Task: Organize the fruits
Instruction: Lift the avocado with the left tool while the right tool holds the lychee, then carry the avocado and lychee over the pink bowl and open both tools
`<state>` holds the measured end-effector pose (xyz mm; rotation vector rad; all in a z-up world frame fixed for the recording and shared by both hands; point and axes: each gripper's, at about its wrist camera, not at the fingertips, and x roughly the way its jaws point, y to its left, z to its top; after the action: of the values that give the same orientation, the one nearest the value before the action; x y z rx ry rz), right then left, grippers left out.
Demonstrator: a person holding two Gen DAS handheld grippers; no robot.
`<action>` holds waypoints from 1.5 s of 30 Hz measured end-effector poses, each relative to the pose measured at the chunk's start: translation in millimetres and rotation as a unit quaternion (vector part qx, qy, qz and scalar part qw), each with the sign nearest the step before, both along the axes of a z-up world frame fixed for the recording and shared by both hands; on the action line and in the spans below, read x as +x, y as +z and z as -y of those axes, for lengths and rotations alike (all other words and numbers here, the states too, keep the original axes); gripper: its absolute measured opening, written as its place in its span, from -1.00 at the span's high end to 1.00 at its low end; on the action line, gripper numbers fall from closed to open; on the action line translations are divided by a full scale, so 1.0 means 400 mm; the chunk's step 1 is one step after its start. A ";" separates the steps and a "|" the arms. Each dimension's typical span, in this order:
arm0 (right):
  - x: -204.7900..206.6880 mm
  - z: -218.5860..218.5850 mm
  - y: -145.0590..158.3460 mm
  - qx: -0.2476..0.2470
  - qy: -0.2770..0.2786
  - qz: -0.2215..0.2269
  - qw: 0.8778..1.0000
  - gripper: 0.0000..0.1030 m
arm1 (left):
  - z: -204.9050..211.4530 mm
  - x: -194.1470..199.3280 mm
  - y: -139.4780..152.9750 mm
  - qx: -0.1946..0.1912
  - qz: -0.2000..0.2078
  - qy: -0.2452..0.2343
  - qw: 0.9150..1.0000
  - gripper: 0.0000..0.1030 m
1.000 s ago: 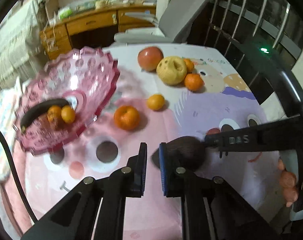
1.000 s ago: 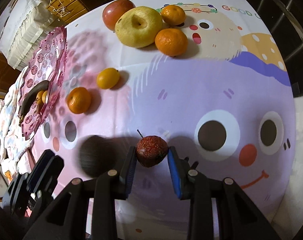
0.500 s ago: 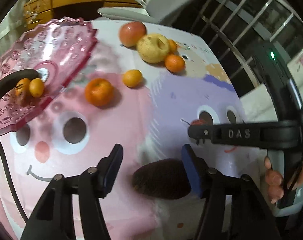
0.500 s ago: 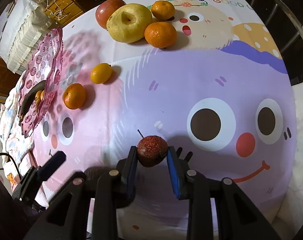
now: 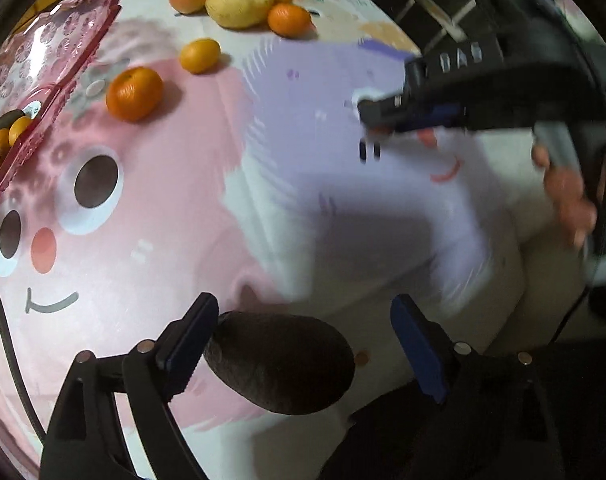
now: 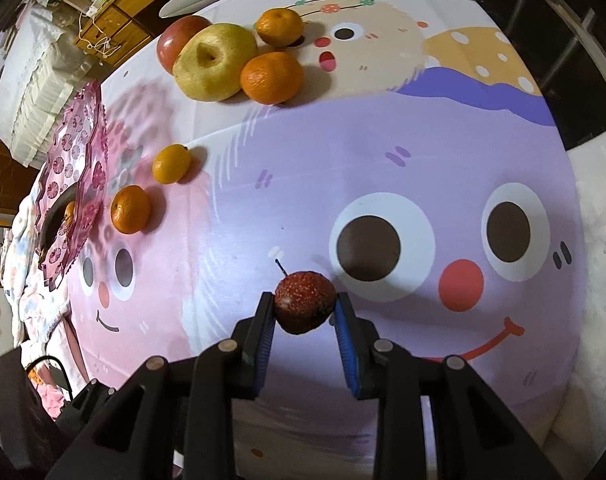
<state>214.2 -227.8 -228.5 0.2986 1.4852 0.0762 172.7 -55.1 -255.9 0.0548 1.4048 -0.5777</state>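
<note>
My left gripper is open wide around a dark brown fruit that lies near the table's front edge; its left pad touches the fruit. My right gripper is shut on a small red lychee and holds it just above the cloth. It also shows in the left wrist view, blurred. A pink glass fruit dish at the left holds small oranges and a dark fruit.
Two oranges lie beside the dish. A red apple, a yellow pear and two more oranges sit at the far side. A cartoon tablecloth covers the table. A chair and wooden desk stand behind.
My left gripper opened wide and moved down around the dark fruit. My right gripper closed on the lychee and lifted it slightly.
</note>
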 end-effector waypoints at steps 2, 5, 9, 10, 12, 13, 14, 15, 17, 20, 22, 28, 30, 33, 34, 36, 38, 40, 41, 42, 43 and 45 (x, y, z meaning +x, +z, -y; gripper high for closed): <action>-0.003 0.002 0.000 -0.001 0.000 0.000 1.000 0.42 | -0.004 -0.010 -0.009 0.016 -0.003 -0.013 1.000 -0.70; -0.010 -0.001 -0.002 -0.003 0.003 -0.001 1.000 0.42 | -0.014 -0.027 -0.025 0.045 0.000 -0.025 0.999 -0.70; -0.022 -0.013 -0.002 0.000 0.007 -0.002 1.000 0.42 | -0.029 -0.050 -0.056 0.071 -0.012 -0.033 0.997 -0.70; -0.025 -0.016 -0.001 0.000 0.008 -0.001 1.000 0.42 | -0.034 -0.055 -0.058 0.067 -0.016 -0.034 0.997 -0.70; -0.030 -0.023 0.002 0.000 0.011 0.000 1.000 0.42 | -0.039 -0.068 -0.058 0.064 -0.016 -0.032 0.997 -0.70; -0.033 -0.026 0.002 0.000 0.013 0.000 1.000 0.42 | -0.040 -0.071 -0.058 0.064 -0.015 -0.031 0.997 -0.70; -0.036 -0.028 0.002 0.000 0.014 0.000 1.000 0.42 | -0.042 -0.074 -0.057 0.064 -0.015 -0.031 0.997 -0.70; -0.039 -0.031 0.003 0.000 0.015 0.000 1.000 0.42 | -0.044 -0.079 -0.058 0.064 -0.016 -0.030 0.997 -0.70; -0.043 -0.035 0.005 0.002 0.016 0.001 1.000 0.42 | -0.049 -0.083 -0.070 0.065 -0.023 -0.028 0.997 -0.70; -0.046 -0.039 0.011 0.002 0.017 0.004 1.000 0.42 | -0.059 -0.100 -0.072 0.071 -0.023 -0.030 0.997 -0.70; -0.046 -0.039 0.017 0.002 0.015 0.008 1.000 0.42 | -0.065 -0.114 -0.072 0.073 -0.020 -0.029 0.997 -0.70; -0.047 -0.036 0.025 0.001 0.011 0.013 1.000 0.42 | -0.061 -0.132 -0.064 0.059 -0.002 -0.029 0.998 -0.51; -0.049 -0.037 0.023 0.001 0.011 0.012 1.000 0.42 | -0.071 -0.141 -0.054 0.048 0.004 -0.033 0.998 -0.36; -0.053 -0.040 0.022 0.001 0.011 0.010 1.000 0.42 | -0.072 -0.142 -0.047 0.046 0.014 -0.038 0.998 -0.31; -0.054 -0.040 0.023 0.000 0.011 0.011 1.000 0.42 | -0.069 -0.139 -0.045 0.046 0.016 -0.041 0.998 -0.31; -0.054 -0.042 0.025 0.001 0.011 0.011 1.000 0.42 | -0.073 -0.135 -0.044 0.045 0.016 -0.040 0.998 -0.30; -0.054 -0.043 0.028 0.002 0.011 0.012 1.000 0.42 | -0.067 -0.124 -0.042 0.052 0.019 -0.037 0.998 -0.29; -0.052 -0.049 0.032 0.004 0.011 0.012 1.000 0.42 | -0.075 -0.126 -0.034 0.056 0.022 -0.032 0.998 -0.28; -0.051 -0.053 0.033 0.005 0.011 0.013 1.000 0.42 | -0.078 -0.125 -0.033 0.054 0.022 -0.026 0.998 -0.28; -0.048 -0.058 0.035 0.006 0.011 0.015 1.000 0.42 | -0.088 -0.123 -0.031 0.053 0.023 -0.019 0.998 -0.28; -0.046 -0.063 0.038 0.006 0.011 0.016 1.000 0.42 | -0.102 -0.121 -0.026 0.049 0.023 -0.007 0.998 -0.28; -0.042 -0.075 0.042 0.006 0.010 0.018 1.000 0.42 | -0.130 -0.115 -0.018 0.037 0.022 0.018 0.999 -0.28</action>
<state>197.4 -197.9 -211.6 0.2907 1.4530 0.1048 126.7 -3.0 -263.1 0.1008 1.3818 -0.4921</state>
